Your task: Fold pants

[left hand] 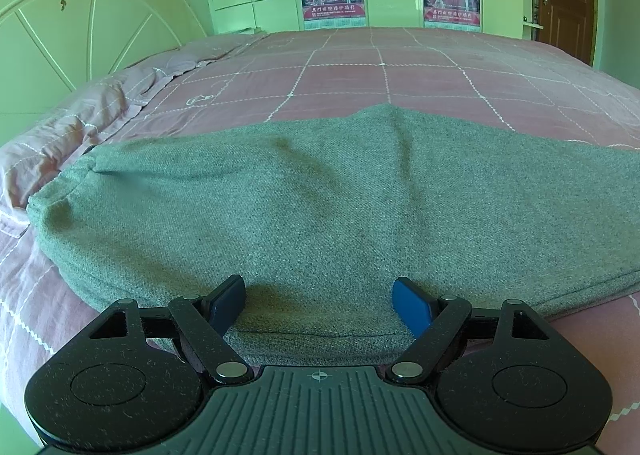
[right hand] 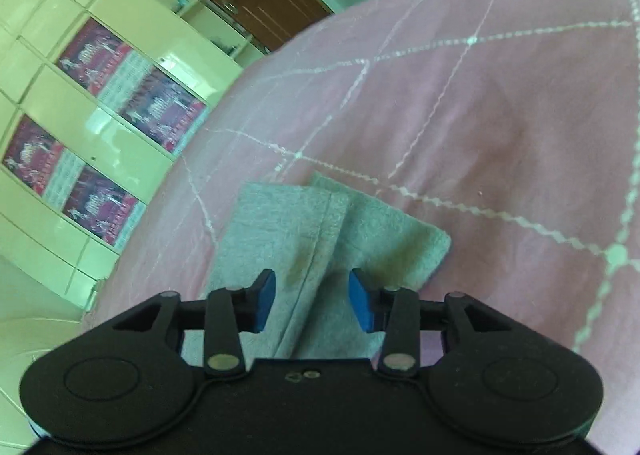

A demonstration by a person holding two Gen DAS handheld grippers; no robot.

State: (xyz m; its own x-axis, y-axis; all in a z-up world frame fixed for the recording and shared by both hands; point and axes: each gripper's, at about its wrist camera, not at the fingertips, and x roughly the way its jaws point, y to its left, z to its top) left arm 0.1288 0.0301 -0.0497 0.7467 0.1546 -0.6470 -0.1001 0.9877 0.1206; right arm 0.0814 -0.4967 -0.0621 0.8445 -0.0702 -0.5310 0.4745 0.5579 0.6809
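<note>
Bed (left hand: 400,67): your left view alone shows its headboard (left hand: 72,35) and wardrobe posters square-on; your right view is tilted.
Pants (left hand: 320,195): grey, spread flat across the bed's near edge; the leg ends (right hand: 320,231) show only in your right view.
Left gripper (left hand: 318,301): jaws wide, pants' edge between them, unpinched.
Right gripper (right hand: 312,301): jaws apart over the leg ends, nothing clamped.

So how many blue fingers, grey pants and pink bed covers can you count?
Blue fingers: 4
Grey pants: 1
Pink bed cover: 1
Total: 6
</note>
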